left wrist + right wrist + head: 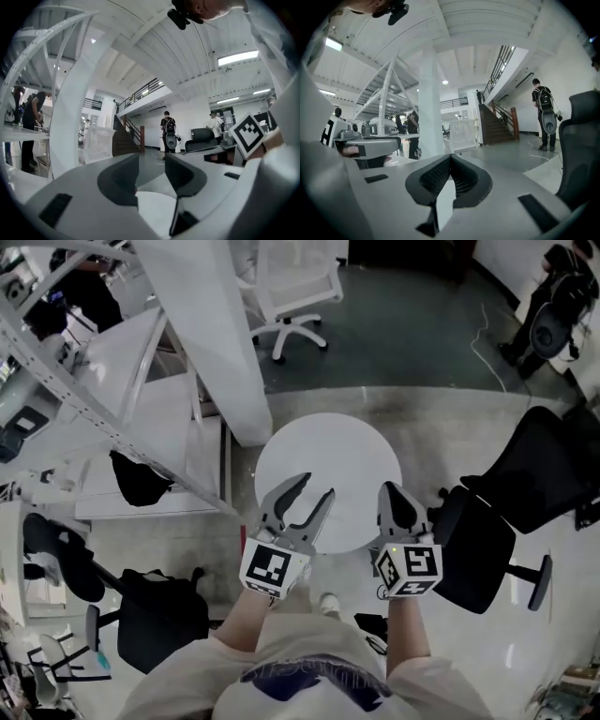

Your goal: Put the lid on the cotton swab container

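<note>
Left gripper (317,486) stands half released, empty; right gripper (392,489) is clenched on nothing. A round white table (328,446) lies below both.

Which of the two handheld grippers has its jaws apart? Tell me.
The grey left gripper: its jaws stand apart with nothing between them, while the grey right gripper has its jaws pressed together.

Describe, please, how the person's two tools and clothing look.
Both the left tool and right tool are light grey with dark pads, each carrying a cube of black-and-white square markers. The shirt is pale with a dark print.
</note>
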A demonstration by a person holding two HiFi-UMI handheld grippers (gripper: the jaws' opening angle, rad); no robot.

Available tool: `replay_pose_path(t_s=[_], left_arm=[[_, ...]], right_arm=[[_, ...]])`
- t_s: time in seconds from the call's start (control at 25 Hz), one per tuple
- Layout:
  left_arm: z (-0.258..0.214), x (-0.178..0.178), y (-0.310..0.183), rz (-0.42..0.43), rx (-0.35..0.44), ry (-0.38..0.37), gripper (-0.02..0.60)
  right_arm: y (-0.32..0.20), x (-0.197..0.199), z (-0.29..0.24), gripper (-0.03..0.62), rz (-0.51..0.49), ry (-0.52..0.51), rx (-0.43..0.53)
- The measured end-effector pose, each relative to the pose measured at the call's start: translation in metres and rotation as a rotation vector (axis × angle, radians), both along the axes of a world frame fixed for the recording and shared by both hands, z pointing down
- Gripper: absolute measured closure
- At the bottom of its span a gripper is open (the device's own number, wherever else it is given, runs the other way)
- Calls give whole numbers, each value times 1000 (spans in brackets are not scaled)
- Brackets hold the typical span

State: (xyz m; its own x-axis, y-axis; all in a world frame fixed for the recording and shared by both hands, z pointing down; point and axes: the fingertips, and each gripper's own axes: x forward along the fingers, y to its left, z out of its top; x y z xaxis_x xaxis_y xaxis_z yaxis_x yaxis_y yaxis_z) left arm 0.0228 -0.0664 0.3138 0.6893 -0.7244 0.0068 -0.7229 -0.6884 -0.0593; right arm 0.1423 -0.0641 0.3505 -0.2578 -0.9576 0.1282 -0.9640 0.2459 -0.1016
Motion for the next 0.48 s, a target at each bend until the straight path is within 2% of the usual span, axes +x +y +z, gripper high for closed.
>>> replay_pose_path(t_s=[0.16, 0.32, 0.48], left_arm=[[-29, -5, 10, -91, 57, 25, 469], [-37, -10, 18, -163, 90, -11, 559], [-45, -11, 28, -213, 94, 11, 578]], right_arm=[[11, -4, -32, 585, -12, 46, 75], [21, -9, -54, 585, -27, 37, 132], [30, -13, -64, 585, -48, 44, 162]])
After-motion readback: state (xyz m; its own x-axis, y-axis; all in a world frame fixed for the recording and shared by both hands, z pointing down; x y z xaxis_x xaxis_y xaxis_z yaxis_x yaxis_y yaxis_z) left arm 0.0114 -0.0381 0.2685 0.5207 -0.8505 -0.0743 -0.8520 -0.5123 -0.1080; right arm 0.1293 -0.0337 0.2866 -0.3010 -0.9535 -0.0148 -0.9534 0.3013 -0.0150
